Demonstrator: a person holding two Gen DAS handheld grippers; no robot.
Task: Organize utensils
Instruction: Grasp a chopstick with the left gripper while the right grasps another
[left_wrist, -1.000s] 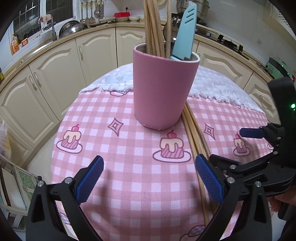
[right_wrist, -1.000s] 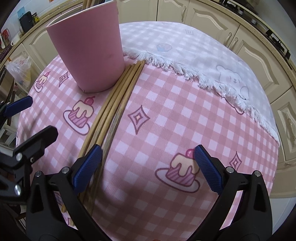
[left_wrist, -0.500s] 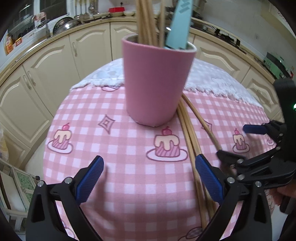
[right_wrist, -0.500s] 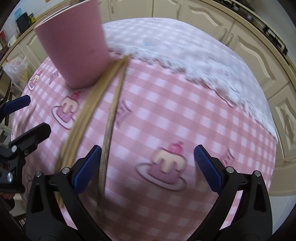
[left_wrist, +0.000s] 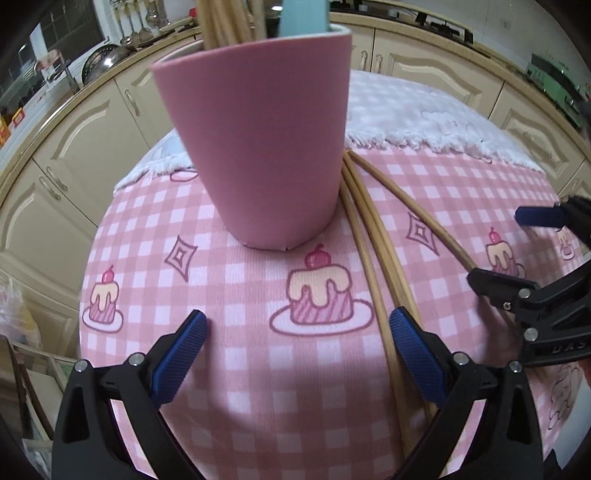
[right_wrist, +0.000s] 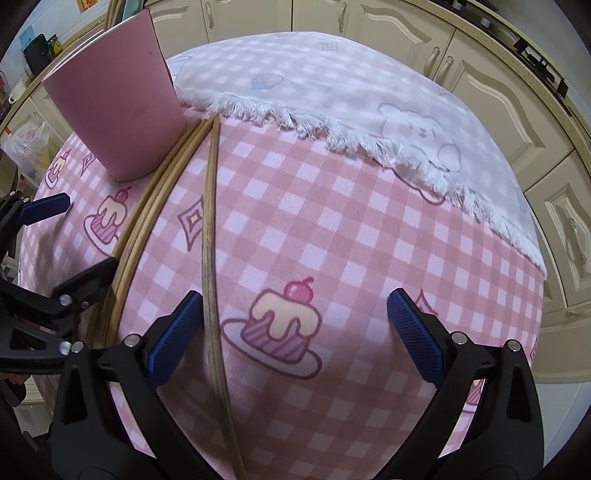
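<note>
Pink cup is seen standing upright on the tabletop, which is covered by a pink checked cloth with cake prints. Only the left wrist view shows what is held in the cup: several wooden chopsticks and a light blue utensil, both cut off by the top edge; in the right wrist view the cup is seen from the side and its contents are hidden. Loose chopsticks are laid flat on the cloth just beside the cup's base, a tight bundle with one chopstick splayed off to the right. In the right wrist view that single chopstick is shown running between the fingers of the right gripper, close against the left pad, while the bundle is kept outside to the left. Right gripper jaws are spread wide, nothing clamped. Left gripper is likewise held wide apart and empty, low over the cake print, with the bundle passing under its right finger. A white fringed cloth with a bear print is shown far more fully in the right wrist view. Cream cabinets are seen behind.
</note>
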